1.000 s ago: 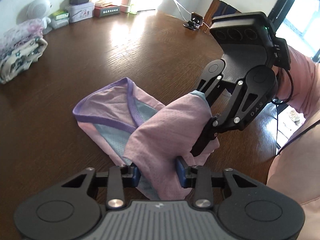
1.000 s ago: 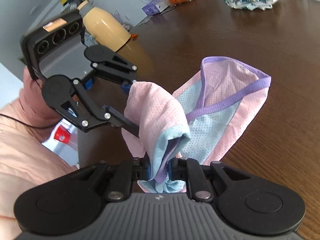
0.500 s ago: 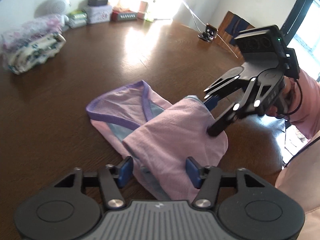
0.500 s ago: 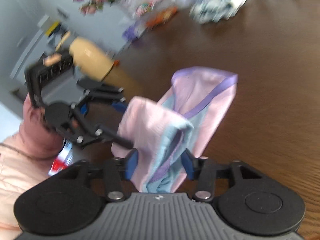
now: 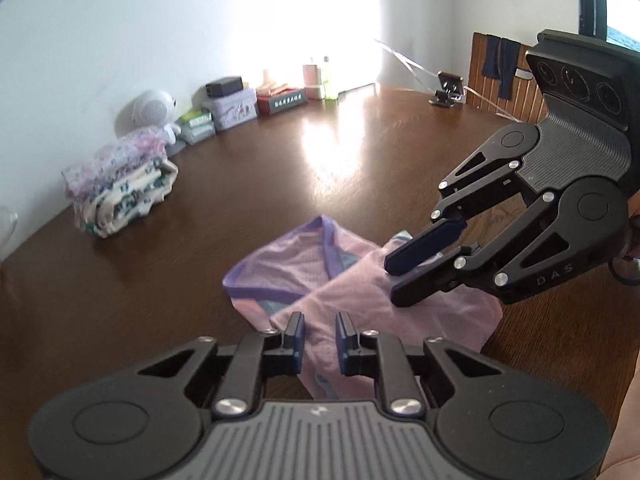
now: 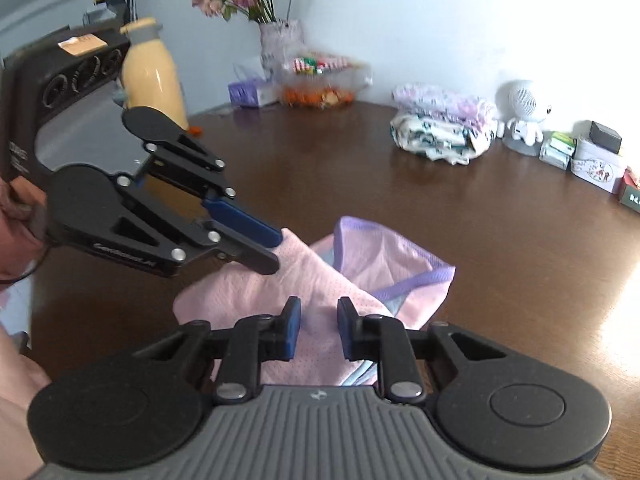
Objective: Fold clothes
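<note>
Nearest in the left wrist view, the left hand-held gripper [image 5: 319, 338] has just been closing; its jaws stand narrowly apart above the pink garment [image 5: 360, 292], with no cloth pinched between the pads. The right hand-held gripper [image 6: 319, 330] has likewise just been closing and hangs with a small gap over the same fabric, gripping nothing.

The garment lies on the brown surface [image 5: 200, 232] just ahead of both tools. One pink flap is folded over the middle, and the purple-trimmed part [image 6: 394, 252] still shows beyond it. Judging by this, the first fold is laid and let go; at least one more fold seems left, then a move to the pile.

Farther back, a stack of folded clothes [image 6: 442, 126] rests near the wall, suggesting earlier items are finished. Boxes [image 5: 236, 110] and a small white figure [image 6: 524, 114] line the far edge.
</note>
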### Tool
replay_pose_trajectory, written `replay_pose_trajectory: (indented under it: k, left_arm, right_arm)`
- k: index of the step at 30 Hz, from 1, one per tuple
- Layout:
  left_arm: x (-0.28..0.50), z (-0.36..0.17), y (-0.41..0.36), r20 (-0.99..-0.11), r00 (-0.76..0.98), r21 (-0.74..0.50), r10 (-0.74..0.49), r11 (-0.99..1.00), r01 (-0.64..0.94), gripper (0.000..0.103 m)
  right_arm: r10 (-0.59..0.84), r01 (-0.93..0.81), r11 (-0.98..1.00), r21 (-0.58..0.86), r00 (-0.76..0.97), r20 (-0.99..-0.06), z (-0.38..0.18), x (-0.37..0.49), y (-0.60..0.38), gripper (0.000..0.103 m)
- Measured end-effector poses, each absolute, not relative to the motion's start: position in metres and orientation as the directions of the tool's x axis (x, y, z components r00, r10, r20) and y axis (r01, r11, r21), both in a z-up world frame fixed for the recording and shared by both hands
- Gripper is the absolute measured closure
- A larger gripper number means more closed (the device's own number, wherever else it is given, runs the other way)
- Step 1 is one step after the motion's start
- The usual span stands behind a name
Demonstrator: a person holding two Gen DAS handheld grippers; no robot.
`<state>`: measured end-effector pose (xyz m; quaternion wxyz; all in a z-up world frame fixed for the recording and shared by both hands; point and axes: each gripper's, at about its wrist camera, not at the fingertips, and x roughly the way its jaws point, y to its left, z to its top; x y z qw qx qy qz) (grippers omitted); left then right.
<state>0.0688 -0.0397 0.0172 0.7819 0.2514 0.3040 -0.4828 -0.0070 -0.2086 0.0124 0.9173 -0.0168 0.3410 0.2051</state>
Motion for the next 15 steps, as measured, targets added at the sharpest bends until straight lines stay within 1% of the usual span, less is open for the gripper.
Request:
replay_pose_trajectory:
  k: [4,8,10,11,12,13,14,15]
  left_arm:
    - [0.070,0.002,-0.034,-0.715,0.346,0.064,-0.607,0.436,0.898,0.088]
    - [0.071,0.001,-0.032,-0.703,0.352,0.049,-0.618,0.452,0.891,0.087]
    - [0.068,0.008,-0.029,-0.688,0.368,0.055,-0.625,0.461,0.886,0.083]
    - [0.065,0.014,-0.026,-0.674,0.382,0.068,-0.632,0.462,0.884,0.073]
    - [0.062,0.021,-0.023,-0.655,0.397,0.084,-0.643,0.461,0.883,0.060]
    - [0.057,0.026,-0.019,-0.638,0.408,0.100,-0.653,0.456,0.885,0.053]
    - [0.051,0.031,-0.015,-0.624,0.415,0.116,-0.663,0.446,0.887,0.043]
    - [0.045,0.035,-0.011,-0.609,0.421,0.133,-0.672,0.436,0.890,0.038]
  right_arm:
    - [0.381,-0.379,0.914,0.144,0.681,-0.626,-0.002,-0.013,-0.224,0.083]
    - [0.386,-0.376,0.914,0.152,0.689,-0.614,-0.006,-0.014,-0.227,0.083]
    - [0.383,-0.370,0.917,0.150,0.706,-0.596,0.002,-0.020,-0.230,0.079]
    - [0.381,-0.367,0.918,0.149,0.715,-0.586,0.006,-0.023,-0.231,0.077]
    - [0.379,-0.364,0.920,0.147,0.724,-0.576,0.011,-0.027,-0.233,0.070]
    - [0.373,-0.363,0.922,0.134,0.739,-0.561,0.017,-0.034,-0.233,0.057]
    - [0.358,-0.360,0.927,0.108,0.756,-0.549,0.022,-0.042,-0.233,0.051]
    - [0.340,-0.359,0.930,0.075,0.768,-0.542,0.026,-0.050,-0.232,0.045]
